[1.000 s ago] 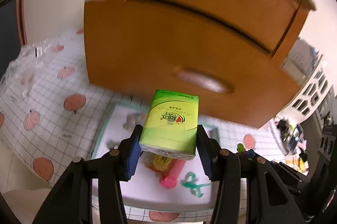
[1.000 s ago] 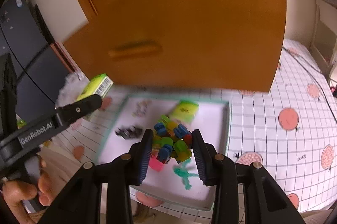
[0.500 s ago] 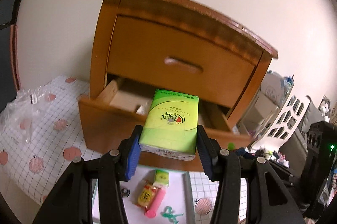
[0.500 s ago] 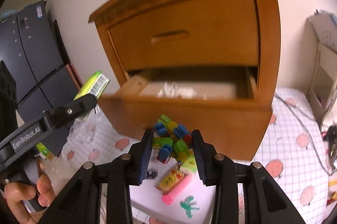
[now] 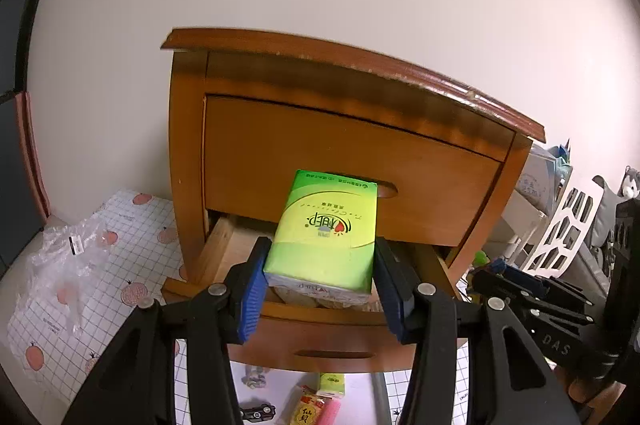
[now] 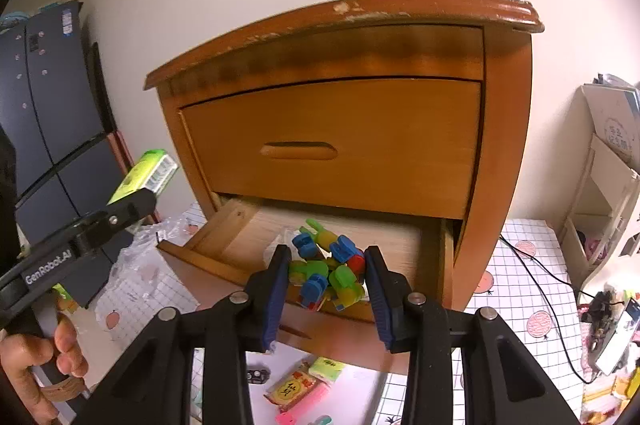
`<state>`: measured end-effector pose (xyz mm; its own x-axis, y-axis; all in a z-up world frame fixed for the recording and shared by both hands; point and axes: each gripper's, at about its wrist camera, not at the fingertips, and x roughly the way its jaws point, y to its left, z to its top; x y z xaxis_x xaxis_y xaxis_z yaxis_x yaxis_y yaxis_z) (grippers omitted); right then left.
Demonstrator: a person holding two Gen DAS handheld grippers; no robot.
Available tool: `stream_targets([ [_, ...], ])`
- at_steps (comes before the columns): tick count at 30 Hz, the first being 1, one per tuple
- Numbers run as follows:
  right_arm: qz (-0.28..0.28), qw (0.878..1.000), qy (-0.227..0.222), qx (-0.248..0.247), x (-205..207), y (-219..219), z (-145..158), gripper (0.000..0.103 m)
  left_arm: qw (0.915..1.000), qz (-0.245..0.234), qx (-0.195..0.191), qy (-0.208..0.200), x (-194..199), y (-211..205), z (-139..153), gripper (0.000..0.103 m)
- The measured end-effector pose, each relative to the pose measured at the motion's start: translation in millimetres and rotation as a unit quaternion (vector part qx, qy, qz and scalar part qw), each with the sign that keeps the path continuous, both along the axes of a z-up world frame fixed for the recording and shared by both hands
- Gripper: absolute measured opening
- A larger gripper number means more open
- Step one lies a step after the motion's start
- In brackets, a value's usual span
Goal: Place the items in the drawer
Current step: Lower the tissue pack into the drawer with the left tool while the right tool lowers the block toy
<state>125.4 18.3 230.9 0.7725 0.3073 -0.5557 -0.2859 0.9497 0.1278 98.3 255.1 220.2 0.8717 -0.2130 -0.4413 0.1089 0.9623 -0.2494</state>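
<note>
white wall behind a wooden cabinet (image 6: pixel 360 129), its lower drawer (image 6: pixel 320 237) open. my left gripper (image 5: pixel 320 273) clamps a green tissue pack (image 5: pixel 326 233); my right gripper (image 6: pixel 326 275) clamps a toy-block cluster (image 6: pixel 326 265), both before the drawer.

Left gripper (image 5: pixel 320 277) and right gripper (image 6: pixel 326 285), both clamped on loads, fill each frame's lower centre.
</note>
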Motion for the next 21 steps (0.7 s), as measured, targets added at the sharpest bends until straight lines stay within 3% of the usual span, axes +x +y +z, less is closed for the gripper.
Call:
stream_targets([
  [15, -0.021, 0.998, 0.053, -0.017, 38.2, -3.5, -38.7, 0.040, 0.9973, 0.008, 0.023, 0.069, 37.2, -6.0, -47.3, 0.051],
  [21, -0.027, 0.997, 0.064, -0.025, 45.1, -2.0, -46.7, 0.040, 0.9962, 0.015, 0.016, 0.084, 50.7, -5.9, -53.5, 0.051],
])
